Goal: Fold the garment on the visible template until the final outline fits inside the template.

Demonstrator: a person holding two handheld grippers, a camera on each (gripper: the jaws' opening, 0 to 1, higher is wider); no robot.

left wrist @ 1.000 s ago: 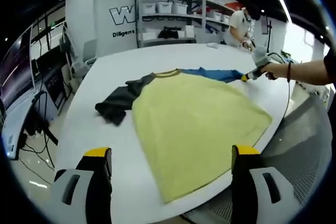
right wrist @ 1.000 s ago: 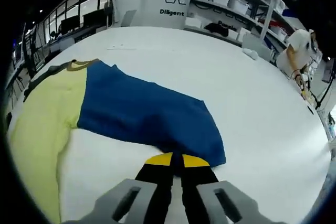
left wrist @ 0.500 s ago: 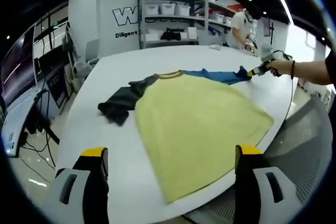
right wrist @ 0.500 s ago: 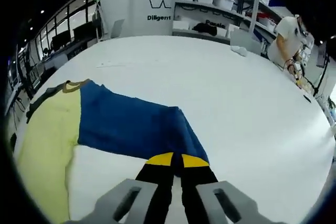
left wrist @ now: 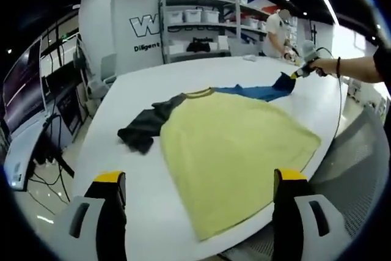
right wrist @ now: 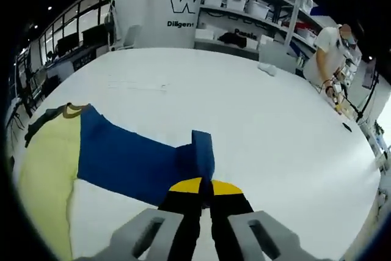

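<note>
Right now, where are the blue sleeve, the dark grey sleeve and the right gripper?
blue sleeve [right wrist: 125, 160], right gripper view, mid-cloth.
dark grey sleeve [left wrist: 142, 131], left gripper view, crumpled middle.
right gripper [right wrist: 203, 186], right gripper view, between its yellow tips.

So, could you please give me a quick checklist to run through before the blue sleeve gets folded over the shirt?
1. Right gripper shut on the blue sleeve: ok.
2. Sleeve end lifted off the white table: ok.
3. Left gripper open, holding nothing: ok.
4. Yellow body lying flat: ok, though its lower corner overhangs the table edge.
5. Dark sleeve smoothed out: not ok, bunched.
6. Template outline located: cannot tell.
</note>
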